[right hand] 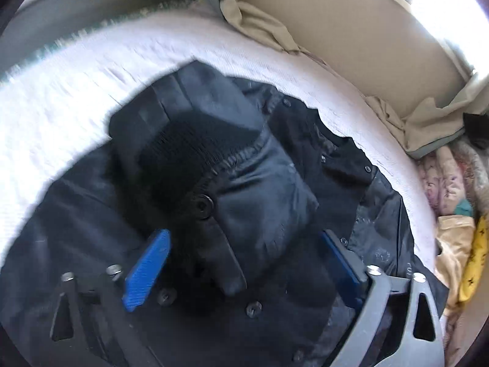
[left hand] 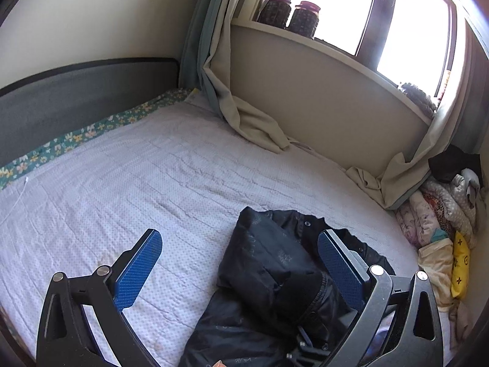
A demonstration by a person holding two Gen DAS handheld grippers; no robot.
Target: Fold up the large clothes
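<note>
A dark navy jacket (left hand: 269, 263) lies partly folded on the bed, with a sleeve laid across its body. My left gripper (left hand: 240, 238) hovers above its left edge, open wide with nothing between its blue pads (left hand: 139, 270). In the right wrist view the jacket (right hand: 266, 189) fills the frame, which is blurred. The sleeve's black knit cuff (right hand: 183, 153) and a snap button (right hand: 201, 206) lie in the middle. My right gripper (right hand: 246, 235) is low over the jacket and straddles the folded sleeve. Its blue pads (right hand: 146, 272) stand apart from the cloth, so it is open.
The bed has a lilac quilted cover (left hand: 122, 168) and a grey headboard (left hand: 76, 98) at the far left. Beige curtains (left hand: 256, 122) drape onto the mattress below a window sill with jars (left hand: 275, 9). A pile of clothes (left hand: 437, 214) and a yellow item (left hand: 460, 263) sit at the right.
</note>
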